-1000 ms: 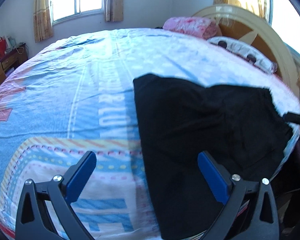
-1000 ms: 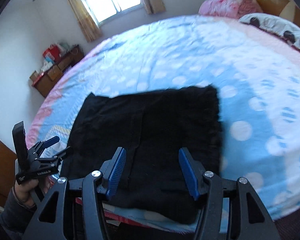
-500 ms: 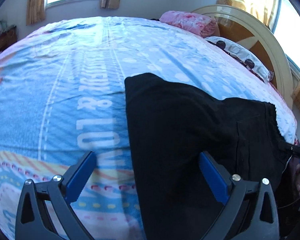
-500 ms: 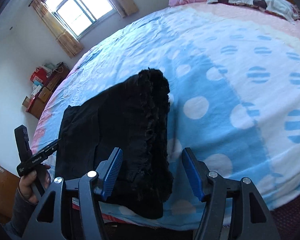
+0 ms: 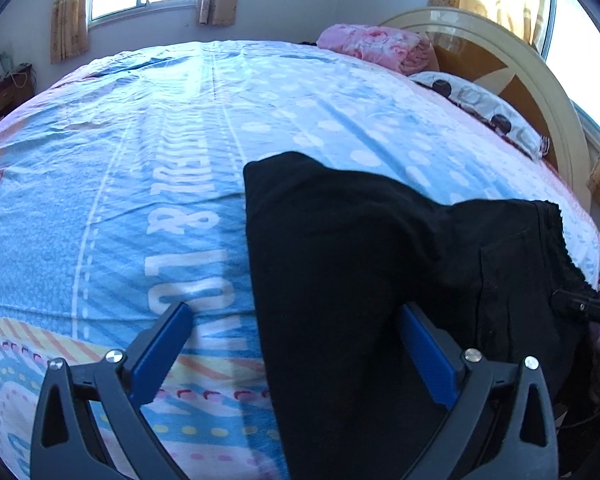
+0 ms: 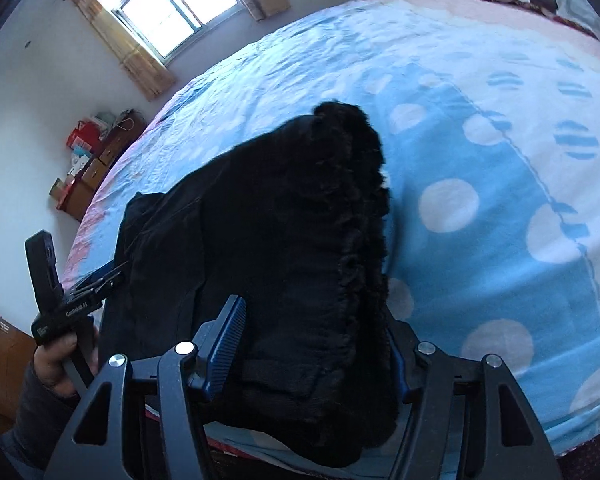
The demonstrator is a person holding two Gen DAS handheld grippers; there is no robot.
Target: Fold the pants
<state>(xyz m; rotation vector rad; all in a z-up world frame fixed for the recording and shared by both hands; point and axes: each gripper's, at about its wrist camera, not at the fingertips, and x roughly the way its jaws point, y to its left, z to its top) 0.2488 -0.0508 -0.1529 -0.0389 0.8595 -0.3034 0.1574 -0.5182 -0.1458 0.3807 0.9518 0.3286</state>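
Black fleece-lined pants lie folded on the bed near its front edge. My left gripper is open, its jaws wide, straddling the left edge of the pants, low over the sheet. In the right wrist view the pants bulge up between the jaws of my right gripper, which is open around the fuzzy right edge; its right finger is mostly hidden by cloth. The left gripper also shows in the right wrist view, held by a hand at the pants' left edge.
The bed has a blue patterned sheet. A pink folded blanket and a spotted pillow lie by the headboard. A wooden dresser stands by the wall under a window.
Both grippers moved down and in toward the pants. The pants' right edge has bunched up between the right gripper's jaws. Both grippers stay open.
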